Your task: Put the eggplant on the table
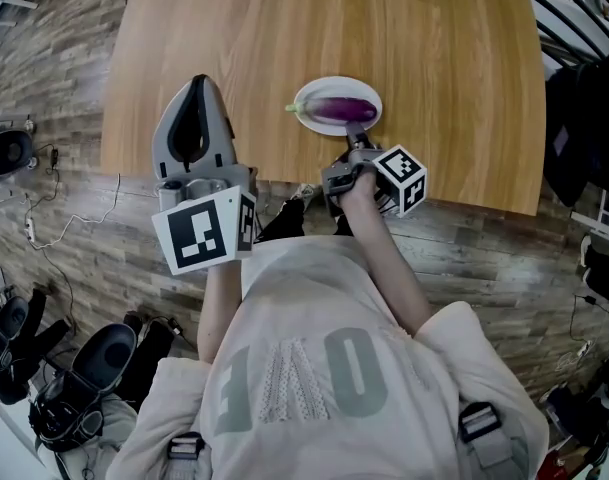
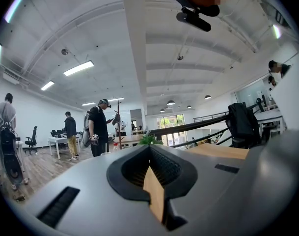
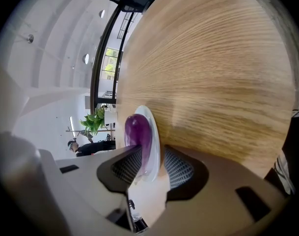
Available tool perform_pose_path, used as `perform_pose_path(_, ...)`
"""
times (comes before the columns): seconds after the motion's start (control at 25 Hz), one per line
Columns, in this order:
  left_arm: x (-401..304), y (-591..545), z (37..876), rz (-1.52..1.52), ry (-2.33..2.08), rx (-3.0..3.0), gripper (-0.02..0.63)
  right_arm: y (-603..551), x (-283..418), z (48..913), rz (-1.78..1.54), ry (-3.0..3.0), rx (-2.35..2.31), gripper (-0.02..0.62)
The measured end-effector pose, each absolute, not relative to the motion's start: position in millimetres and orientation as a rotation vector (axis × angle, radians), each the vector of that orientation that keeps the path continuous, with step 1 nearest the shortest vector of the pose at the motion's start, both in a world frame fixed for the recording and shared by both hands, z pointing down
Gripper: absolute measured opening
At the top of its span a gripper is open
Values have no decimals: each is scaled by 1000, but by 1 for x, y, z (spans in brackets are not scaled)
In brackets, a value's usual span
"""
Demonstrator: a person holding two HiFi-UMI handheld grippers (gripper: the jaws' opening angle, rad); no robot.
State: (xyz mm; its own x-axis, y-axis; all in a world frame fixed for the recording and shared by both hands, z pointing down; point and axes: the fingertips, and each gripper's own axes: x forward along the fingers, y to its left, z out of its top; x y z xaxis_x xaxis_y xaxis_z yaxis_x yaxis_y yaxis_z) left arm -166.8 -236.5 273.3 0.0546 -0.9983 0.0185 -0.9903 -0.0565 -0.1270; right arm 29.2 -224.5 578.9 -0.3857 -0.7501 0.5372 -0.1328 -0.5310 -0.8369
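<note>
Presently the eggplant (image 1: 342, 109) lies on a white plate (image 1: 314, 90) near the middle of the tabletop's (image 1: 434, 68) near edge, with its green stem towards the left edge. The right tool (image 1: 356, 140) reaches in over that near edge and tilts down at the plate. In the right gripper view its jaws are spread, and the plate rim and one end of the eggplant stand between them with a gap on both sides. The left tool (image 1: 197, 83) is held over the near edge, closer to the near left corner and well apart from the plate. Its jaws are pressed together at the tips on nothing.
</note>
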Motion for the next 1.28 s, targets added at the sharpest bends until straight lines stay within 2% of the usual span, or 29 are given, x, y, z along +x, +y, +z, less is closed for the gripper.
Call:
perform_pose_path(0.12, -167, -236, 271, -139, 2096, -2223, 8, -216, 31, 578, -2011, 1110, -1421, 154)
perform_pose_path(0.28, -167, -238, 267, -116, 2093, -2220, 8, -208, 43, 570, -2045, 918, -1428, 158)
perform_pose_path(0.52, -164, -244, 260, -59, 2084, -2230, 8, -225, 77, 513, -1880, 947, -1439, 157)
perform_pose_path(0.92, -144, -258, 242, 49, 1985, -2286, 8, -263, 132, 336, -1044, 1531, -1627, 156)
perform_pose_path(1.28, -121, -259, 224, 6, 1857, -2252, 8, -240, 89, 231, -184, 2034, -1744, 153)
